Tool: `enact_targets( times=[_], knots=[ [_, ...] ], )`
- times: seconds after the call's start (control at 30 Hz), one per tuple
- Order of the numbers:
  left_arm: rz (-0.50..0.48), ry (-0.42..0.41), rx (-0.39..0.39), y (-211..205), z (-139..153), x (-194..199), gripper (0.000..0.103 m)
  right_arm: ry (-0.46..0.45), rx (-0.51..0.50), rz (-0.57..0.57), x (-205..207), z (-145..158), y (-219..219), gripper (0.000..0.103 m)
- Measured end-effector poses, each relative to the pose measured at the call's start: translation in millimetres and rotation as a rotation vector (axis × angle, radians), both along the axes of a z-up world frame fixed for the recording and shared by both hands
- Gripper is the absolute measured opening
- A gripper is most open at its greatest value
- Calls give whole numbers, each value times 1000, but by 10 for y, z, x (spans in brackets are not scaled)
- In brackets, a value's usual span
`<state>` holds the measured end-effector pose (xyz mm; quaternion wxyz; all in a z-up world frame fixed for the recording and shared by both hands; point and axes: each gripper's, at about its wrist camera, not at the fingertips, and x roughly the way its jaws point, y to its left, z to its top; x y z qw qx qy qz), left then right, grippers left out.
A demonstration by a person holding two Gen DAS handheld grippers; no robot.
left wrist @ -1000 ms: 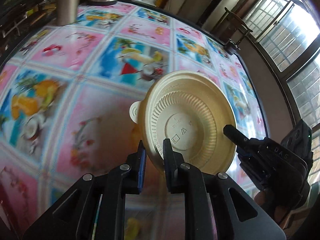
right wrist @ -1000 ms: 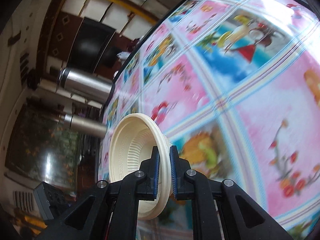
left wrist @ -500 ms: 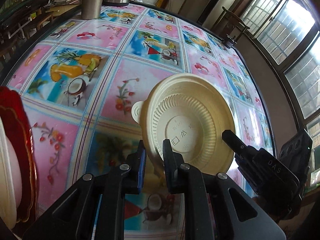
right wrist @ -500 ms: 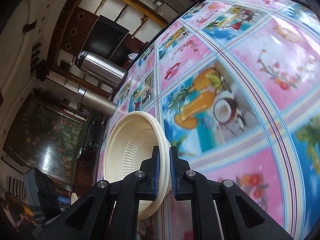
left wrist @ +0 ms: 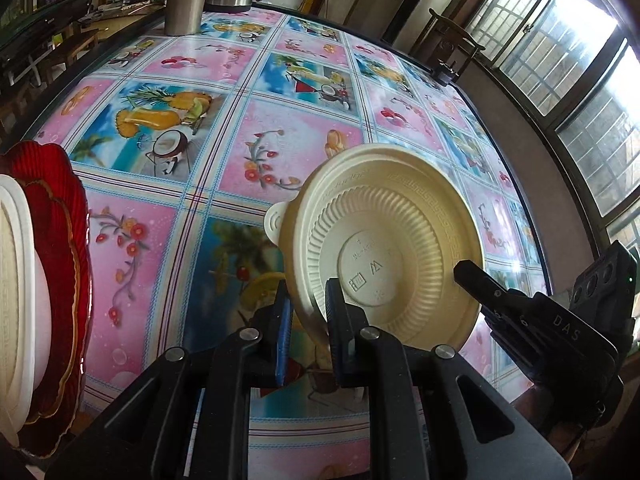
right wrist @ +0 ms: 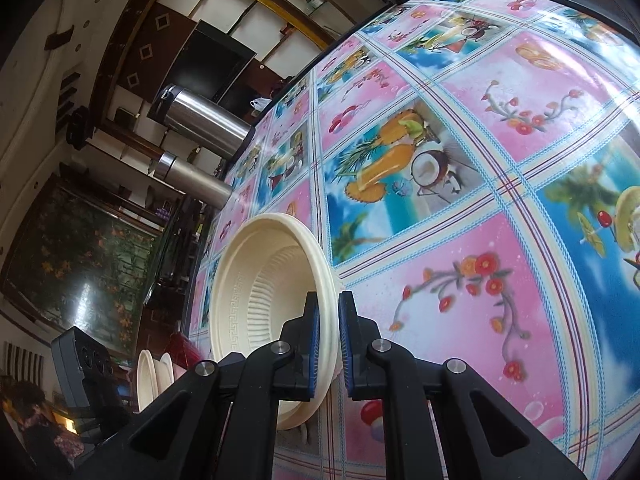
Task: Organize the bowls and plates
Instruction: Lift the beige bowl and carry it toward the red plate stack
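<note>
Bowl (left wrist: 384, 240) — cream, ribbed, empty — is held on edge above the patterned tablecloth (left wrist: 256, 152) at frame centre, its rim pinched by the left gripper (left wrist: 308, 320) and by the right gripper (right wrist: 329, 344). A red plate (left wrist: 60, 280) with white dishes (left wrist: 16, 304) is seen at left; steel flasks (right wrist: 200, 120) stand upper left.

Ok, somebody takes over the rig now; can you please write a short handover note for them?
Right gripper: shut on the cream bowl, held tilted over the table.
Left gripper: fingers astride the bowl's rim, grip unclear.
Red plate stacked with cream dishes: far left in the left wrist view.
Done: bowl lifted. Left: probably add it to that stack.
</note>
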<state>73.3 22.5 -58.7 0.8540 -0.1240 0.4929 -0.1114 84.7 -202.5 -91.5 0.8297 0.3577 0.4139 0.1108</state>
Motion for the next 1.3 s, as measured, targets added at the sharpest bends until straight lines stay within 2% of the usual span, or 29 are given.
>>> enact_targets(
  times=[0.13,0.43,0.7,1.1,1.3],
  knots=[
    [2,-23,22,23,4,-63,14,1,5,7,-17,-1,50,10],
    [5,-99,124,-38,46,-199,14,3,18,17,-51,-44,96,10],
    [3,-125,160,-64,59,-265,15,3,19,17,-81,-68,109,10],
    [9,-129,166,-21,51,-307,15,5,9,20,-124,-49,174,10],
    [25,-136,150,79,93,-361,15,16,38,31,-128,-23,220,10]
  ],
)
